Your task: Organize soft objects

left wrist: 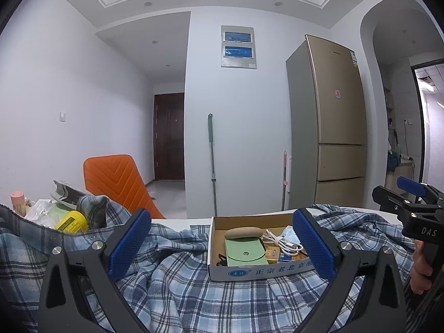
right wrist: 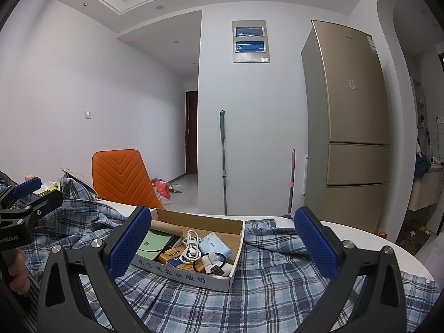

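Note:
A blue plaid shirt (left wrist: 199,291) (right wrist: 263,291) lies rumpled across the white table (right wrist: 369,236). On the shirt sits a shallow cardboard box (left wrist: 249,273) (right wrist: 222,277) holding a green pouch (left wrist: 245,254) (right wrist: 152,245), a white cable (right wrist: 191,247), a tissue pack (right wrist: 215,245) and small items. My left gripper (left wrist: 222,247) hovers open just before the box, nothing between its blue pads (left wrist: 129,241). My right gripper (right wrist: 222,245) is open too, its fingers on either side of the box. Each gripper shows at the edge of the other's view, held by a hand (left wrist: 420,274).
At the far left of the table stand a yellow can (left wrist: 72,222), packets and a pink-capped container (left wrist: 18,198). An orange chair (left wrist: 119,183) (right wrist: 125,177) stands behind the table. Two mop handles (right wrist: 223,161) lean on the wall beside a gold fridge (right wrist: 352,127).

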`<state>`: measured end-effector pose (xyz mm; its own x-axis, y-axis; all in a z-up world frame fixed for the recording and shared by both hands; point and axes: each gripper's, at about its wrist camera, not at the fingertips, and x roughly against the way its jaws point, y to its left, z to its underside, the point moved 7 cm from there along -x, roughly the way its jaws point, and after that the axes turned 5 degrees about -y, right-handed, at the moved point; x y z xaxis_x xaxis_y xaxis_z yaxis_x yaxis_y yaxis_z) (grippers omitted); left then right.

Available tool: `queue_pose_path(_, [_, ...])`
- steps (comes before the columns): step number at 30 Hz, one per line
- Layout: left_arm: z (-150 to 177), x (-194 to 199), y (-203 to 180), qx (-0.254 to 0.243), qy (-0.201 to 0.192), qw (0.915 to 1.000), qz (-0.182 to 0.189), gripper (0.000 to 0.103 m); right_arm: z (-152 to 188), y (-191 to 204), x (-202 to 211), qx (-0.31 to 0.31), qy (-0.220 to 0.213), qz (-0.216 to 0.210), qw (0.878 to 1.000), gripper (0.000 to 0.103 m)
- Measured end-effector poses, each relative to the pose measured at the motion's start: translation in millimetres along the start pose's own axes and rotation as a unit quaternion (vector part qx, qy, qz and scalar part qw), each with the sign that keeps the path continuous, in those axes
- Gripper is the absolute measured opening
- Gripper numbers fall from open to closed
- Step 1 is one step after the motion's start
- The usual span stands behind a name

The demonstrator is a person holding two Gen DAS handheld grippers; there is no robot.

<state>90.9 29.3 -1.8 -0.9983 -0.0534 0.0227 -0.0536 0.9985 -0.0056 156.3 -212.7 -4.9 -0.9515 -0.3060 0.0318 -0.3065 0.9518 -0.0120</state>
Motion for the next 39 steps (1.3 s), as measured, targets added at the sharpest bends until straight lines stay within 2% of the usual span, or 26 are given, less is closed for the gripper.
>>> queue_pose_path(39, [2.2, -2.3, 2.6, 0.0, 0.004, 1.0, -0.002, 0.103, 0.8, 0.2, 0.3, 0.0, 0.001, 0.002, 1.0, 0.103])
